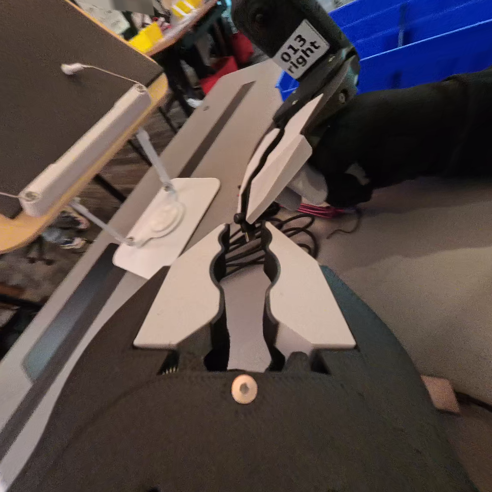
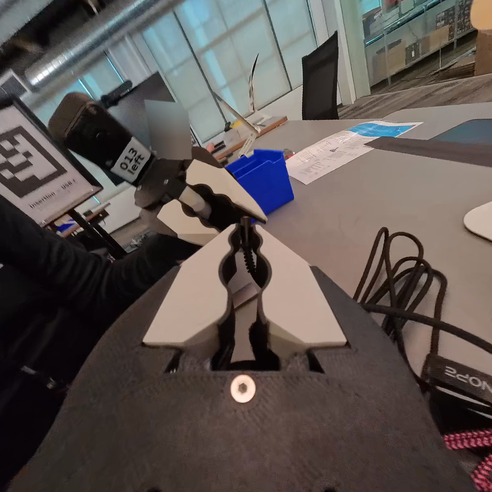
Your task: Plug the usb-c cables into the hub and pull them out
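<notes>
Grey table [image 2: 372, 207] bears coiled black cable [image 2: 399, 269].

Two grippers [image 2: 246, 226] [image 2: 226, 210], one hub [image 2: 195, 203], one blue bin [image 2: 266, 183].

Blue bin [image 2: 262, 181]; printed sheet [image 2: 343, 149]

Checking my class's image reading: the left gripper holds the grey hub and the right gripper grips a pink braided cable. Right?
No: the right wrist view shows the right gripper gripping a black cable; the pink braided cable lies loose on the table. The left gripper does hold the grey hub.
</notes>
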The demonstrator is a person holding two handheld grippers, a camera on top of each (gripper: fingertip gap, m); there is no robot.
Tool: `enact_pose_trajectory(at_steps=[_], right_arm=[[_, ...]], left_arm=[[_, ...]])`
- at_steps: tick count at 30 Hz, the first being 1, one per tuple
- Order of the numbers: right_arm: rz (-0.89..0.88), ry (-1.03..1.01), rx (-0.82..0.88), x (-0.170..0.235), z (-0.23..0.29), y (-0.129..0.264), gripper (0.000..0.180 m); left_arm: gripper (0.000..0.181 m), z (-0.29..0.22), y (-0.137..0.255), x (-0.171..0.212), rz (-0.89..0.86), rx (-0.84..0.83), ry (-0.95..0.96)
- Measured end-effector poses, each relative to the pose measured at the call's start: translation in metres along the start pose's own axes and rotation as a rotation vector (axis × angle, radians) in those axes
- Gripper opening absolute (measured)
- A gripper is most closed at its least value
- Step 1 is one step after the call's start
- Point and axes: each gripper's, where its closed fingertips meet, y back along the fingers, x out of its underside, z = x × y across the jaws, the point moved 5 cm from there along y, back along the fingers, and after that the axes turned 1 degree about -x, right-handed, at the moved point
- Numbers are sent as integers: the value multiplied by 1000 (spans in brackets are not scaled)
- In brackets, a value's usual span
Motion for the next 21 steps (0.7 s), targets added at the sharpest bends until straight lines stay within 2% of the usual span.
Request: enact_pose_trajectory(at_steps=[1, 5, 7, 9, 21], right_arm=[[-14, -15, 2, 0, -1, 0, 5], [-66, -60, 5, -4, -5, 2, 5], [-84, -89, -4, -5, -5, 2, 5], [-78, -105, -4, -3, -7, 3, 5], [115, -18, 0, 9, -3, 3, 5]], left_arm=[[20, 1, -1, -1, 4, -38, -20], [17, 3, -2, -4, -5, -138, -93], [9, 0, -3, -5, -1, -151, -142], [9, -2, -5, -3, 14, -163, -167], [9, -12, -4, 5, 69, -33, -209]])
